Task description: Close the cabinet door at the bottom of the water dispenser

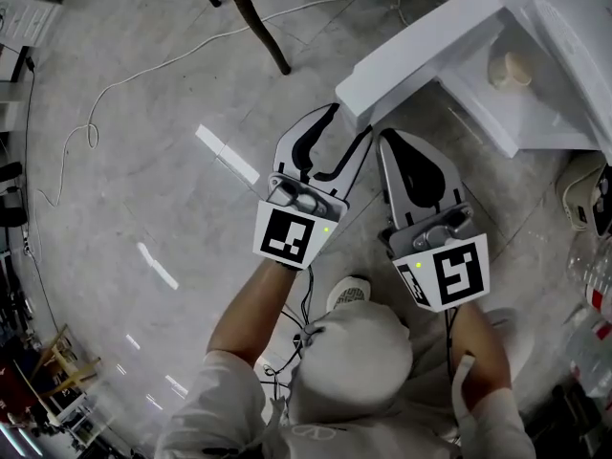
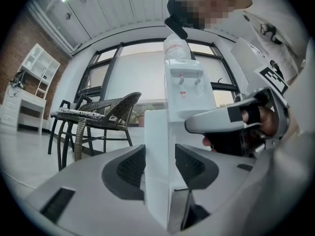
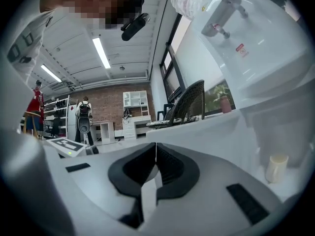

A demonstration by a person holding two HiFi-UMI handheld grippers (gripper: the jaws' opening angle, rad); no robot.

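The cabinet door (image 1: 421,51) looks smooth white plastic; the floor (image 1: 143,161) is glossy and reflective; the chair (image 2: 115,109) is rough woven wicker.

White cabinet door (image 1: 421,51), wide open

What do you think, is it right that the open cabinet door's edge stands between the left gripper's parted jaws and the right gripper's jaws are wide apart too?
No: the right gripper view shows the right gripper with its jaws together. The edge of the cabinet door does stand between the left gripper's parted jaws.
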